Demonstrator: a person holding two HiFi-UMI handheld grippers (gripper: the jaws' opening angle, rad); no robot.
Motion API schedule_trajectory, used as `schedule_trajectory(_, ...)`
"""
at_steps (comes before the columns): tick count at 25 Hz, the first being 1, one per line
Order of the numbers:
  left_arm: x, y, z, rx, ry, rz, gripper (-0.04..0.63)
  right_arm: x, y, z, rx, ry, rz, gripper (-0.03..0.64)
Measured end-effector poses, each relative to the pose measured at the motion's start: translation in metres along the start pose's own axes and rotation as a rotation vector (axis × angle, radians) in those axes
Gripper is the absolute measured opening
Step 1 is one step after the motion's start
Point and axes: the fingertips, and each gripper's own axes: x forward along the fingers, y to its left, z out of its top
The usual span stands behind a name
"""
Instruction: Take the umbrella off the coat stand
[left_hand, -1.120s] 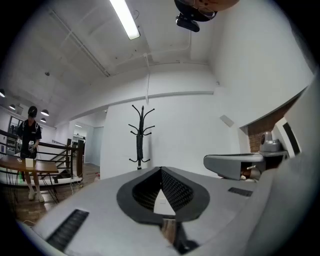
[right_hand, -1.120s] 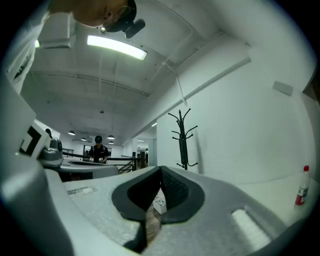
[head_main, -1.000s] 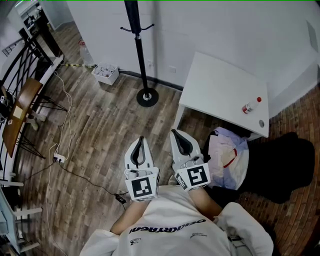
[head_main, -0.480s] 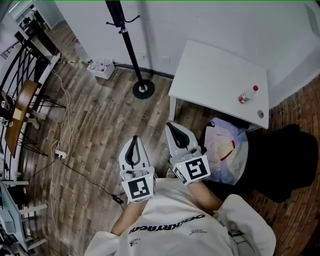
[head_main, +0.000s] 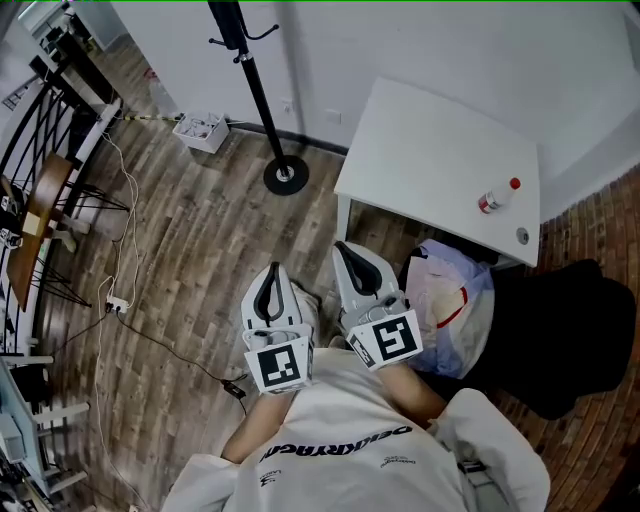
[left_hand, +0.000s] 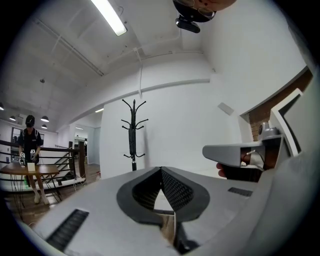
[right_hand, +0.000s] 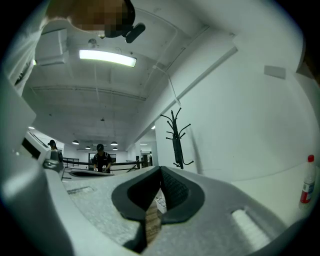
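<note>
The plank floor (head_main: 190, 250) takes up most of the head view and lies open from the person's chest out to the far white wall (head_main: 400, 40); the white table (head_main: 430, 160) fills the right side, its far edge along the wall, its left edge running near-to-far just right of the open lane, and its near-left corner just beyond the right gripper; a black bulky object (head_main: 560, 340) sits at the near right past the table, with a pale plastic bag (head_main: 450, 310) pressed between it and the table's near edge; a dark railing (head_main: 40, 120) bounds the far left.

The coat stand (head_main: 262, 110) rises near the wall, left of the table, with a strip of bare floor between its round base and the table's left edge; the umbrella (head_main: 228, 22) hangs furled and black against the upper pole, under the hooks, as both gripper views also show (left_hand: 132, 141) (right_hand: 177, 149).

The left gripper (head_main: 273, 272) and the right gripper (head_main: 347, 252) are held side by side close to the chest, pointing level toward the stand, well apart from it; each has its jaws pressed together with nothing between them.

A white crate (head_main: 201, 130) sits at the wall left of the stand; a red-capped bottle (head_main: 497, 197) lies near the table's right edge; a thin cable (head_main: 130, 250) trails down the left floor, well clear of the lane.
</note>
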Motion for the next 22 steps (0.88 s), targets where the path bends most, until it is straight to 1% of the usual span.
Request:
schedule_trajectory(2,0.016,-0.001,0.003,-0.016,-0.003,-0.010,-0.003,0.010,-0.008,0.000,-0.011,0.004,-0.001,-0.006)
schedule_trajectory(5,0.039,0.002,0.016,-0.049,-0.032,-0.010,-0.003,0.028,-0.021,0.005,-0.014,0.010,-0.005,-0.006)
schedule_trajectory(8,0.060,0.013,0.017,-0.060,-0.015,-0.001,-0.003,0.052,-0.029,0.006,-0.013,0.019,0.001,-0.006)
schedule_trajectory(10,0.075,0.017,0.011,-0.045,-0.005,-0.005,-0.003,0.068,-0.035,0.002,-0.013,0.024,0.007,-0.006)
schedule_trajectory(13,0.102,0.025,0.011,-0.006,-0.023,-0.011,-0.003,0.093,-0.048,-0.005,-0.007,0.028,0.007,-0.006)
schedule_trajectory(18,0.150,0.053,0.023,-0.014,-0.033,-0.006,-0.003,0.147,-0.061,-0.004,-0.002,0.033,0.005,-0.006)
schedule_trajectory(22,0.192,0.070,0.030,0.006,-0.023,-0.044,-0.003,0.193,-0.070,-0.002,0.001,0.033,0.000,-0.006)
